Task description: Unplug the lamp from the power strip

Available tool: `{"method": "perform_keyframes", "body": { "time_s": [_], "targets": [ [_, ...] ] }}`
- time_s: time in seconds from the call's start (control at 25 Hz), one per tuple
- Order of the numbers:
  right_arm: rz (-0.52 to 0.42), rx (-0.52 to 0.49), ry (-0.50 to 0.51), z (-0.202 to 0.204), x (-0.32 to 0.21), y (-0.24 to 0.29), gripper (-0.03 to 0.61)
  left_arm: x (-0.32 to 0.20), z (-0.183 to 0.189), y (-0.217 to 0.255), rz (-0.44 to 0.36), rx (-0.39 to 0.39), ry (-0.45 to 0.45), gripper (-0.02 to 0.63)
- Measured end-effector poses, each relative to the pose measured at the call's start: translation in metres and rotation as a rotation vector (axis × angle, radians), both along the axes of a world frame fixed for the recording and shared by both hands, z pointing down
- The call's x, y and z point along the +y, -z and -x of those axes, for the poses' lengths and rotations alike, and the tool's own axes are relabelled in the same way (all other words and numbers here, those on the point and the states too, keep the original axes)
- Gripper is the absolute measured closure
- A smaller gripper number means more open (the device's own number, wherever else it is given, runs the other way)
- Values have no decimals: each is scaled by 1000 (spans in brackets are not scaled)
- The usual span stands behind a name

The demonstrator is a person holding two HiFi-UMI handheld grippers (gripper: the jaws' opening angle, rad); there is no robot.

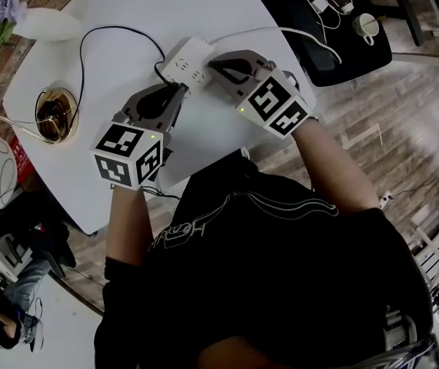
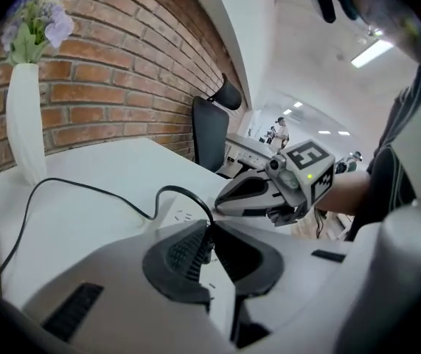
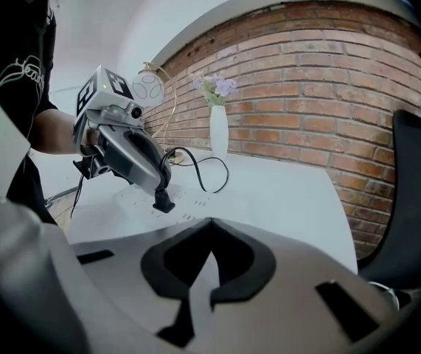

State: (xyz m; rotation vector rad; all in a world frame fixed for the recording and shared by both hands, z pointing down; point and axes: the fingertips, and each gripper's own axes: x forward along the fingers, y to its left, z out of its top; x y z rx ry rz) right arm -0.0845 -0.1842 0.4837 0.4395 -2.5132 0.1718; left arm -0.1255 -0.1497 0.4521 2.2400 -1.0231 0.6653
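Note:
A white power strip lies on the round white table. My left gripper is shut on the lamp's black plug right at the strip's top face. Whether its prongs are still in a socket I cannot tell. The black cord loops from the plug back to the gold ring lamp at the table's left. My right gripper is shut with nothing between its jaws, its tips resting on the strip beside the plug. In the left gripper view the cord arcs out of the shut jaws.
A white vase with purple flowers stands at the table's far left, by the brick wall. The strip's white lead runs off right toward a black chair that holds loose cables. The table's near edge is close under my arms.

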Motion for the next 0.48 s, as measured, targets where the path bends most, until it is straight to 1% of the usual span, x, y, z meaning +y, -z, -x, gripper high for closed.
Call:
{"method": "perform_keyframes", "body": {
  "time_s": [0.04, 0.2, 0.28, 0.32, 0.36, 0.4, 0.48],
  "targets": [
    [-4, 1, -1, 0, 0, 0, 583, 0, -1, 0, -21, -36, -15, 584],
    [-23, 17, 3, 0, 0, 0, 582, 5, -9, 1, -152, -288, -149, 584],
    [-31, 26, 5, 0, 1, 0, 583, 7, -12, 2, -189, -357, -191, 584],
    [-33, 28, 5, 0, 1, 0, 583, 8, -13, 2, -196, -369, -201, 584],
    [-34, 29, 5, 0, 1, 0, 583, 9, -13, 2, -193, -362, -203, 584],
    [-33, 29, 3, 0, 2, 0, 583, 10, -13, 2, -179, -336, -194, 584],
    [-25, 23, -1, -1, 1, 0, 583, 9, -12, 3, -130, -240, -146, 584]
  ]
}}
